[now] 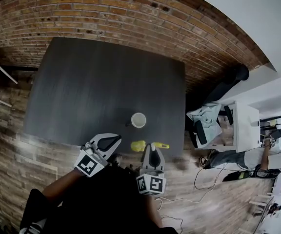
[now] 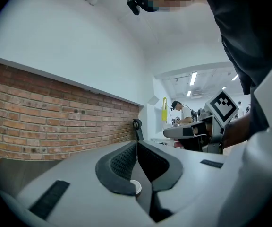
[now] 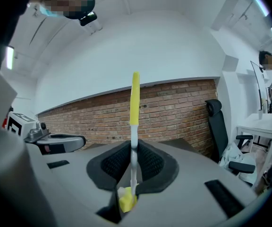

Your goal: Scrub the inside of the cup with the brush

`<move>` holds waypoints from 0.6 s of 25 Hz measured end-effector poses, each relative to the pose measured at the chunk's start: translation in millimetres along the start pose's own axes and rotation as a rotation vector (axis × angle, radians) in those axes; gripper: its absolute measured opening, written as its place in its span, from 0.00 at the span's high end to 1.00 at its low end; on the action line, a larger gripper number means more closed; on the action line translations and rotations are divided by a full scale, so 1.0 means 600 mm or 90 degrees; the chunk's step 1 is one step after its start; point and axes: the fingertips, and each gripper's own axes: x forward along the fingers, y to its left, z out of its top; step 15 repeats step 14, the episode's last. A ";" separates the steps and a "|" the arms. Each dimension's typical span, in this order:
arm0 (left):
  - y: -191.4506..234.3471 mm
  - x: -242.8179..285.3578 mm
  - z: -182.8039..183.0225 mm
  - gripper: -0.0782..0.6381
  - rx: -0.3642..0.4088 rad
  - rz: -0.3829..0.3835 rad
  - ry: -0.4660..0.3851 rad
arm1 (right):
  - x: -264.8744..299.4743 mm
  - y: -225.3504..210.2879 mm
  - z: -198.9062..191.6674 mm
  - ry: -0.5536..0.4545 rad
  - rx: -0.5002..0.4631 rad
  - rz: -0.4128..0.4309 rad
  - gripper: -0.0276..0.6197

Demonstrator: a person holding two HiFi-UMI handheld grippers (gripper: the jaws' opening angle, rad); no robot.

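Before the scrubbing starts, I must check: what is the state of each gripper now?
Left gripper: closed, empty.
Right gripper: closed on the yellow brush.

The head view looks steeply down on the dark grey rectangular desk (image 1: 82, 82), the grey left claw (image 1: 115, 140) and grey right claw (image 1: 151, 149) at its near edge. Each gripper view sits close behind its own jaws, facing roughly level toward the red brick wall (image 2: 55, 122); all three share desk and wall.
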 end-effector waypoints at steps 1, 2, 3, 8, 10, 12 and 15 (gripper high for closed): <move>-0.001 0.003 -0.001 0.84 0.000 -0.003 0.001 | 0.000 -0.001 0.000 -0.002 -0.002 0.000 0.86; -0.003 0.005 -0.001 0.84 0.001 -0.007 0.002 | -0.001 -0.002 0.000 -0.004 -0.004 -0.001 0.86; -0.005 0.006 -0.002 0.84 0.002 -0.011 0.003 | -0.001 -0.003 0.000 -0.005 -0.004 -0.003 0.87; -0.007 0.007 -0.002 0.84 0.000 -0.017 0.003 | 0.004 -0.005 0.000 0.003 -0.011 -0.006 0.86; -0.007 0.007 -0.003 0.84 -0.002 -0.018 0.006 | 0.007 -0.006 0.001 0.004 -0.015 -0.004 0.86; -0.008 0.007 -0.003 0.84 -0.004 -0.017 0.006 | 0.008 -0.007 0.002 0.003 -0.017 -0.003 0.87; -0.010 0.007 -0.003 0.84 -0.004 -0.016 0.005 | 0.007 -0.009 0.002 0.001 -0.017 -0.004 0.86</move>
